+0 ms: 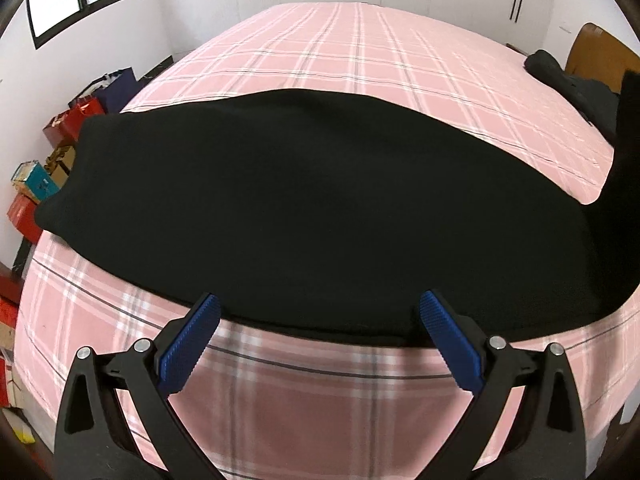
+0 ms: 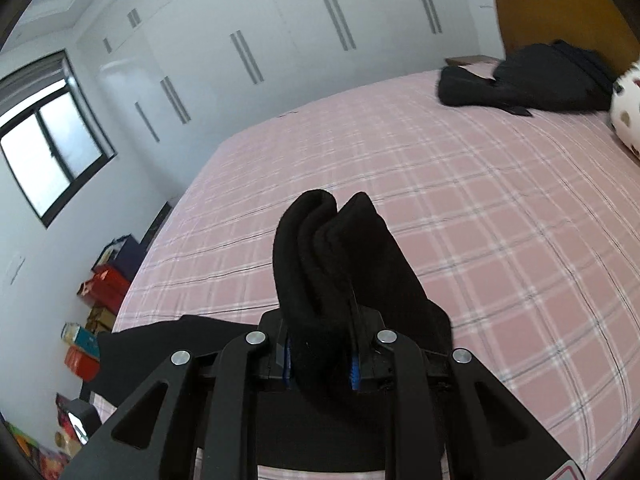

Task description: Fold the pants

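The black pants (image 1: 280, 200) lie spread across the near part of a pink plaid bed (image 1: 360, 52). My left gripper (image 1: 320, 316) is open and empty, its blue fingertips (image 1: 200, 332) hovering at the pants' near edge. My right gripper (image 2: 320, 364) is shut on a bunched end of the black pants (image 2: 332, 260), lifted above the bed (image 2: 480, 220). That fabric sticks up between the fingers and hides the pads. The rest of the pants (image 2: 160, 344) trails down to the left.
A pile of dark clothes (image 2: 528, 80) lies at the bed's far right by a brown headboard (image 2: 560, 12) and a spotted pillow (image 2: 628, 108). Boxes and bags (image 1: 60, 140) stand on the floor left of the bed. White wardrobes (image 2: 280, 40) line the far wall.
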Tool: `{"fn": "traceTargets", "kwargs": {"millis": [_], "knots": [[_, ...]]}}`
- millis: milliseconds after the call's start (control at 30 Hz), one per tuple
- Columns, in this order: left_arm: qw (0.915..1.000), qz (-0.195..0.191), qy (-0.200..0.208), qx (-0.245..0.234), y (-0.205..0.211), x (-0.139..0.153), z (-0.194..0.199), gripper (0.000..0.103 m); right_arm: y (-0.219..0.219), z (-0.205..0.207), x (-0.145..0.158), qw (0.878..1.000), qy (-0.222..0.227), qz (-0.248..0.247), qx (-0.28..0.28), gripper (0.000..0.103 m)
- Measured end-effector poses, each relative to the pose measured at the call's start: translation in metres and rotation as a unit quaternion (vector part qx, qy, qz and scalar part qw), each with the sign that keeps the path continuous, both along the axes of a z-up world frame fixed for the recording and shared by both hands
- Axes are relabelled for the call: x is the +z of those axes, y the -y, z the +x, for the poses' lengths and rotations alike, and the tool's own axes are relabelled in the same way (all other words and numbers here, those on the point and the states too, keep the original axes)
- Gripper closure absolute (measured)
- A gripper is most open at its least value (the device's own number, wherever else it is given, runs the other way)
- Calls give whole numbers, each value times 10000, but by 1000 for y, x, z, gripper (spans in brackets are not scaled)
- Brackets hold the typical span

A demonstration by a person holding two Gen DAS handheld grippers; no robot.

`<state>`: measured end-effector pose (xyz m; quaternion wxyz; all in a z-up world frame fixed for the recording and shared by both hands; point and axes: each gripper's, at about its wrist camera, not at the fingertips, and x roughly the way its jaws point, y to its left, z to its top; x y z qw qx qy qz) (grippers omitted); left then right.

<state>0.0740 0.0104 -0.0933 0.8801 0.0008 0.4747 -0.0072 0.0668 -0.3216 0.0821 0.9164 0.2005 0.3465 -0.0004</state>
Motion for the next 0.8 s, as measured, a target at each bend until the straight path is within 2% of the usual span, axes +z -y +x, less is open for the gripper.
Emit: {"fn": "traceTargets", "kwargs": {"millis": [200,367,800], "knots": [[10000,-44,45,77,-19,2,3,5,-46,20,-4,9990,-121,-372,207,85],[9997,152,161,134,-29,4,2,5,-80,26,-12,9974,-221,-534,432,85],[9997,130,35,181,-43,2,7,5,-163,49,-44,9878,-552,-870,1171,85]]}}
